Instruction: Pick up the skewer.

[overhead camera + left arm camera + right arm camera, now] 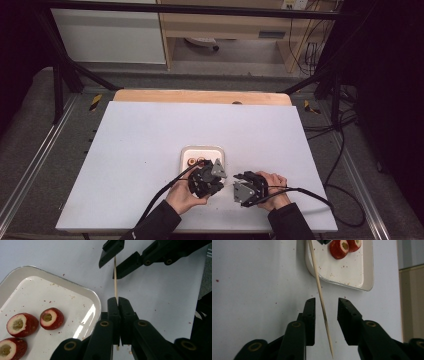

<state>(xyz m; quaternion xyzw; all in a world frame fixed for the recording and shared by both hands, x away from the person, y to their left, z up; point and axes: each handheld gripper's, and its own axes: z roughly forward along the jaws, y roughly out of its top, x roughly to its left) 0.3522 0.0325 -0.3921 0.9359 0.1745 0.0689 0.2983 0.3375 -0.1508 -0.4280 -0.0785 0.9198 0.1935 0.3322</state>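
White covers the table [150,150] in the high view; a pale tray [222,152] sits near the person's edge, the left gripper [207,179] just over its near rim and the right gripper [246,186] just beside it, well inside reach of both hands; the skewer itself is too thin to make out here

Left gripper view: the jaws are pressed together on a thin wooden skewer [115,277], which runs straight ahead from the pinch toward the right gripper [113,263] beyond; that gripper's jaws straddle the far end with a gap; the tray [96,302] lies to the side, holding cored red fruit pieces [51,318]

Right gripper view: the skewer [320,293] passes lengthwise between the right gripper [325,315] jaws, its long axis along them and its pointed tip toward the camera; the jaws are spread, neither pad touching the stick; the stick lies nearer the left-hand jaw in this view, so closing will likely push it sideways before it seats; fruit [339,248] rests in the tray [368,277] beyond
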